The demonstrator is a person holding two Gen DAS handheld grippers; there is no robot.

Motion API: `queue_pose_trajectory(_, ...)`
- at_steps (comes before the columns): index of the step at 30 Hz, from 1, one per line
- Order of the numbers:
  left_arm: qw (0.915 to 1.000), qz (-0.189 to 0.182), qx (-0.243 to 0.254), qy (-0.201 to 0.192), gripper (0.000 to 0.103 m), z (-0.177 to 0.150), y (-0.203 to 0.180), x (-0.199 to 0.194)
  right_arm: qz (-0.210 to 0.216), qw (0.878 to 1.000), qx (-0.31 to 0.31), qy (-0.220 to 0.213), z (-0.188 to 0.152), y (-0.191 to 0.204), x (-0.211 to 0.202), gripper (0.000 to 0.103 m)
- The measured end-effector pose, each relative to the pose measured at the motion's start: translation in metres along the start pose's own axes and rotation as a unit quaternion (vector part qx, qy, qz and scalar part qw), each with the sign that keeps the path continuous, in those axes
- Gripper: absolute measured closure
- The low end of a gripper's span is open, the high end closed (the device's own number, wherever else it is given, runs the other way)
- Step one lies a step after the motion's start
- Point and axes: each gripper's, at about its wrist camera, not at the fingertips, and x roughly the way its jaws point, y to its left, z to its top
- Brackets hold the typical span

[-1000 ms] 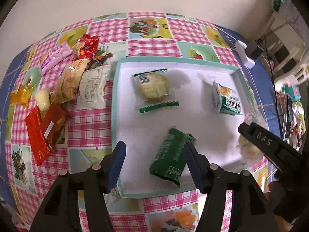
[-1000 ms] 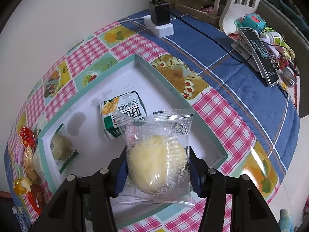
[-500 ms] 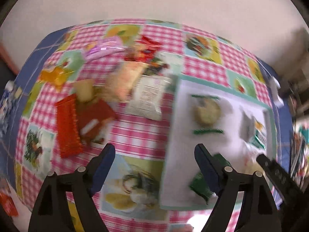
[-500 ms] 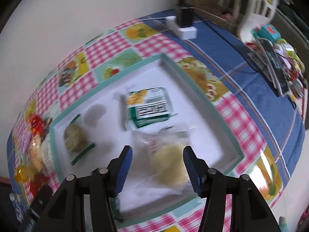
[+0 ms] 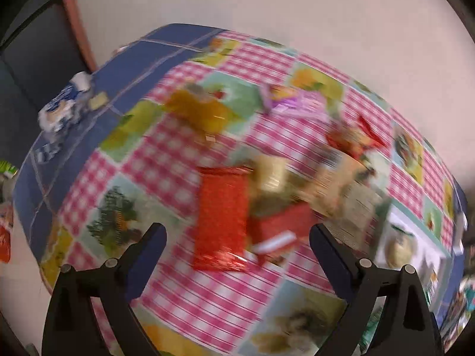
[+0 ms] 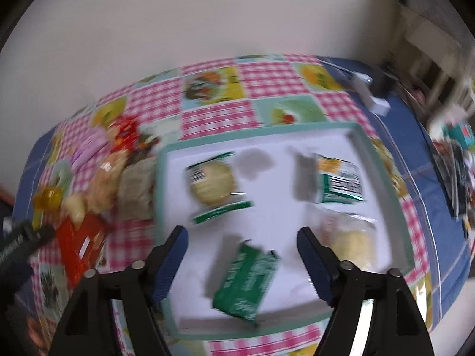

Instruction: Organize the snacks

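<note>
Left gripper [image 5: 237,255]: jaws opening and already spread wide, nothing between the pads; it hangs over the loose pile on the checked tablecloth [image 5: 166,160]
Right gripper [image 6: 242,252]: jaws opening, empty; it hovers above the white tray [image 6: 267,136], whose teal rim frames the sorted packets
Loose snacks: a blurred heap in the left wrist view, with a red packet [image 5: 221,216] nearest the fingers, a second red pack [image 5: 282,225] touching it at 3 o'clock, an amber wrapper [image 5: 202,112] and a pink packet [image 5: 299,103] farther off toward 12 o'clock
Tray contents: a round cake in a green-trimmed wrapper [image 6: 213,184], a green-and-white pack [image 6: 338,182], a clear-wrapped bun [image 6: 350,237] and a dark green packet [image 6: 246,276]; all four lie inside the rim
Key relation: the red packet sits between the left fingers, just toward 12 o'clock from the tips, its long axis running 12 to 6, along the pointing line and across the closing direction, so the pads would meet its long edges
Nearer hand: the left, judging by both views; in the right wrist view the pile lies well off at 9 o'clock, beyond the tray rim
Likely next step: lower the left gripper onto the red packet
Risk: the neighbouring red pack touches it and could be pinched along with it; blur hides the exact overlap
</note>
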Motion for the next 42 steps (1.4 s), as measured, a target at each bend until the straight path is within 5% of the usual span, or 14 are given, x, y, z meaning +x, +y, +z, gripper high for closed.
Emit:
queue_pose_trajectory(5,0.9988,0.033,-0.034,-0.011,0.001,0.011,0.036,0.007,0.036,0.998,-0.043,0.004,-0.009,0.033,0.003,0.019)
queue_pose_trajectory(12,0.9960,0.038,-0.080,-0.008,0.000,0.014,0.070,0.014,0.090,0.994,-0.061,0.013,-0.014,0.062,0.013,0.000)
queue_pose_trajectory(20,0.9978,0.019,-0.063,0.007,0.000,0.013,0.061,0.028,0.124,0.990,-0.062,0.023,-0.015,0.082,0.022,0.000)
queue_pose_trajectory(32,0.9950,0.035,-0.072,0.060,0.000,0.012,0.062,0.073,0.133,0.987,-0.089,0.028,-0.010,0.126,0.040,0.000)
queue_pose_trajectory(42,0.9912,0.048,-0.104,0.067,0.000,0.029,0.091,0.094,0.122,0.987,-0.090,0.047,-0.002,0.152,0.070,0.000)
